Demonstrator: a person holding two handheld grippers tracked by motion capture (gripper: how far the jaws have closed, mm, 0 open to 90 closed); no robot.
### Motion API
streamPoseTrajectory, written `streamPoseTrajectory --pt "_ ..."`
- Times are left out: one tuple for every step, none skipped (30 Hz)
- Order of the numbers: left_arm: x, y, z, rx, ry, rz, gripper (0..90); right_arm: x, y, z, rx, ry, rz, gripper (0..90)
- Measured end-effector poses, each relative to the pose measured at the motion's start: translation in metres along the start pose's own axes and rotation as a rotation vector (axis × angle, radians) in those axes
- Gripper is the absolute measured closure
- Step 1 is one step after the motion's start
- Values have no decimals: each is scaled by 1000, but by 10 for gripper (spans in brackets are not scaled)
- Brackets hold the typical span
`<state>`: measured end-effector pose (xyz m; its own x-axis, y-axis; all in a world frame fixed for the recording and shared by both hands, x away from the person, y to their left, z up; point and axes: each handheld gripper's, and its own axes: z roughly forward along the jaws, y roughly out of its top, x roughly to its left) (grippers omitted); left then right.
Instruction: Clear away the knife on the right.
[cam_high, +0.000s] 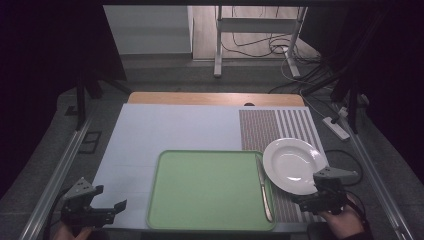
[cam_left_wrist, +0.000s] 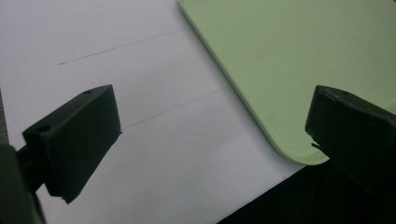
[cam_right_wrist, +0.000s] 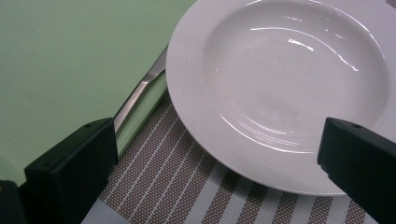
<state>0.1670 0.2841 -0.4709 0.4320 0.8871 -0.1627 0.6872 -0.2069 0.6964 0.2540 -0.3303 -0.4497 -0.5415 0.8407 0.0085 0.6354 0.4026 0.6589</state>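
at the tabletop's near left the left gripper waits, fingers apart and empty; green tray centre, knife on its right edge; right gripper, fingers apart, nears the white plate, likely to grasp its rim

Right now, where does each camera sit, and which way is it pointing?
High view: above the person's side, facing forward and down on the table; both hands, left tongs and right tongs enter at the bottom.
Left gripper view: rides the left tongs, open jaws framing the white table surface and the green tray's corner.
Right gripper view: rides the right tongs, open jaws framing the white plate, striped placemat and knife.
Both gripper views share the tray.
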Motion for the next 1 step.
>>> streamPoseTrajectory --pt "0 0 0 1 1 1 31 0 0 0 2 -2 2 0"
